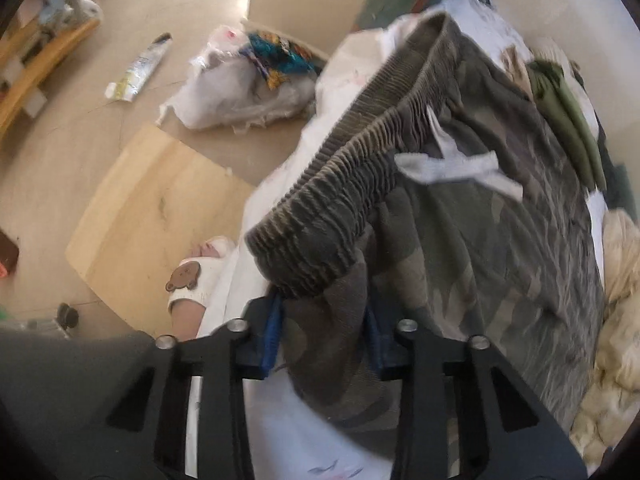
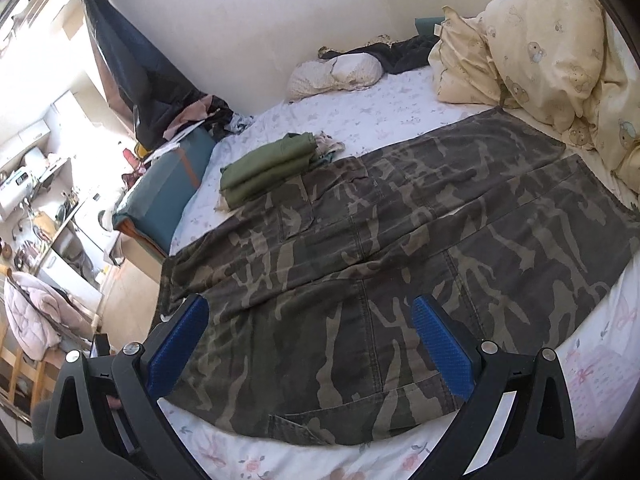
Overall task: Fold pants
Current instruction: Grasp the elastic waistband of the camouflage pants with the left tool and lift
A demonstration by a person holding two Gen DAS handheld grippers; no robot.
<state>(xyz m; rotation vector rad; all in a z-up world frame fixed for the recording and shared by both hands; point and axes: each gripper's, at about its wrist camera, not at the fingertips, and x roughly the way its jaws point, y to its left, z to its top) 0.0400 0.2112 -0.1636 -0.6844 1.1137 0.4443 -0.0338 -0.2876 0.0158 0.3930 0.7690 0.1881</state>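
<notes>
Bedroom clutter rings a bed with a white floral sheet (image 2: pixel 360 120), and your camouflage cotton pants (image 2: pixel 400 240) lie flat across it, legs running toward the cream bear-print pillows (image 2: pixel 540 40) at the head, waist at the bed's left edge. Your left gripper (image 1: pixel 324 336) has its jaws closed on camouflage fabric just under the ribbed elastic waistband (image 1: pixel 340 184) at that edge. Your right gripper (image 2: pixel 312 344) hovers with jaws open over the near leg. A folded olive garment (image 2: pixel 264 168) touches the far hip.
</notes>
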